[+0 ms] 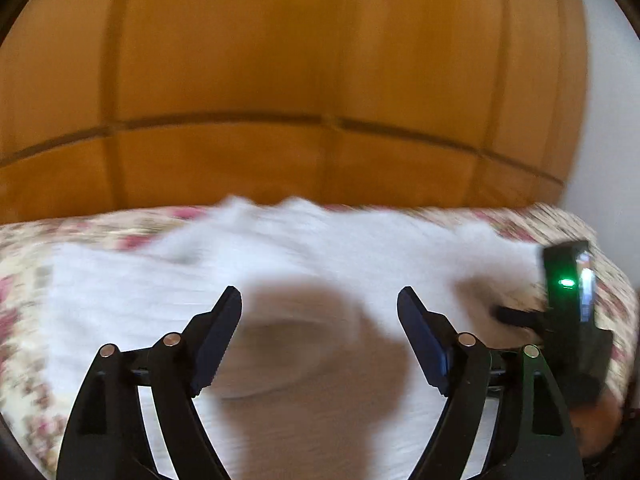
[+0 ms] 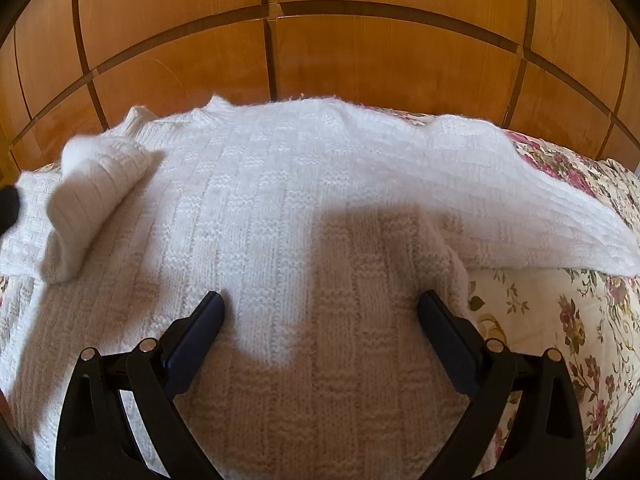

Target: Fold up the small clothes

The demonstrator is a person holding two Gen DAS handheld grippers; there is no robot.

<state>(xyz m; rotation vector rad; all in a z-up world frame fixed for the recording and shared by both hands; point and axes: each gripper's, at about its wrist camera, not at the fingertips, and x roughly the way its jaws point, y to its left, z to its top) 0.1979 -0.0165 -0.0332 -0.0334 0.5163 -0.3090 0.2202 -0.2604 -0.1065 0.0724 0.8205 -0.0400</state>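
A white knitted sweater (image 2: 280,184) lies spread flat on a floral bedspread (image 2: 560,320). Its left sleeve (image 2: 92,192) is folded in over the body, and the right sleeve (image 2: 540,208) stretches out to the right. My right gripper (image 2: 322,298) hovers open over the sweater's lower body with nothing between its fingers. In the blurred left wrist view my left gripper (image 1: 319,294) is open just above the sweater (image 1: 320,248), holding nothing. The right gripper's black body with a green light (image 1: 568,292) shows at the right edge there.
Wooden wardrobe panels (image 2: 360,52) stand right behind the bed's far edge. A white wall (image 1: 608,120) shows at the right. The bedspread (image 1: 520,216) drops off at the right side. A dark shape (image 2: 8,204) sits at the left edge of the right wrist view.
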